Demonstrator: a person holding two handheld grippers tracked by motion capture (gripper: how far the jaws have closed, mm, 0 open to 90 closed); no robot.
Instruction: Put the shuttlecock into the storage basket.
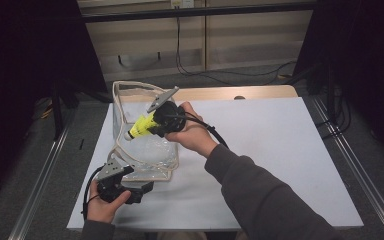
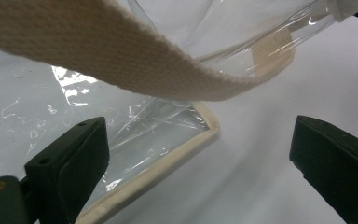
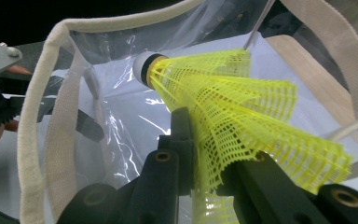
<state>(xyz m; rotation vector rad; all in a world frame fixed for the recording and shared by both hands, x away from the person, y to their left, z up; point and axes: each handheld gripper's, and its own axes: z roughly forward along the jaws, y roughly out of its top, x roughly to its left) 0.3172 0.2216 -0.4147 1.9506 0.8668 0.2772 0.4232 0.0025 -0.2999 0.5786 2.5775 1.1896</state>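
A yellow shuttlecock (image 1: 141, 126) is clenched by its skirt in the right gripper (image 1: 152, 125) at the mouth of the clear bag (image 1: 145, 150) on the counter (image 1: 280, 150), while the left gripper (image 1: 147, 187) is held released beside the bag's corner.

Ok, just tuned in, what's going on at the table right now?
A person is loading a yellow shuttlecock into a clear plastic tote bag. The right gripper pinches the shuttlecock's mesh skirt, cork end aimed into the bag's mouth. The left gripper sits open at the bag's bottom corner, under a canvas strap.
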